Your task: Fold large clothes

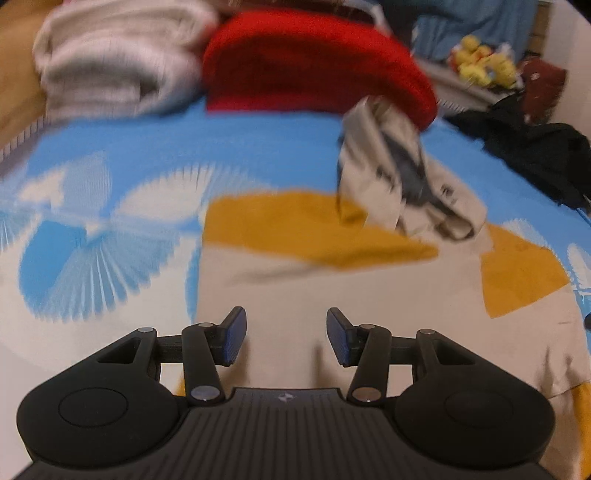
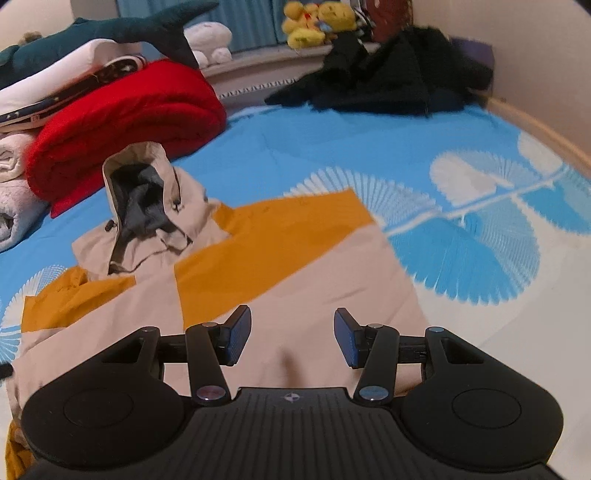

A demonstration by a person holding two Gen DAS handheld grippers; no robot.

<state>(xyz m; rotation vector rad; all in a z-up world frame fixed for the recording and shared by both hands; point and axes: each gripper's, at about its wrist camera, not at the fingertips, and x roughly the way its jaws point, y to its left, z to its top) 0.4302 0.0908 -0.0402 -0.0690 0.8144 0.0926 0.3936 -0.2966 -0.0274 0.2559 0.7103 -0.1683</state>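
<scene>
Both your hand-held grippers, left (image 1: 286, 338) and right (image 2: 291, 339), are spread, empty, above the beige-and-mustard jacket (image 2: 303, 258) on the bed (image 2: 332, 155).

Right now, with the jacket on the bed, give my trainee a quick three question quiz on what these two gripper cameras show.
1. True or false: the left gripper is clamped on the beige and mustard jacket.
2. What lies directly behind the jacket's hood in the right wrist view? A) red folded blanket B) black clothes pile C) yellow plush toys
3. Fill in: the bedsheet is blue with a white ____ pattern.

Key: 1 false, both it and the right gripper stand open with nothing between the pads. 2 A. 3 leaf.
</scene>
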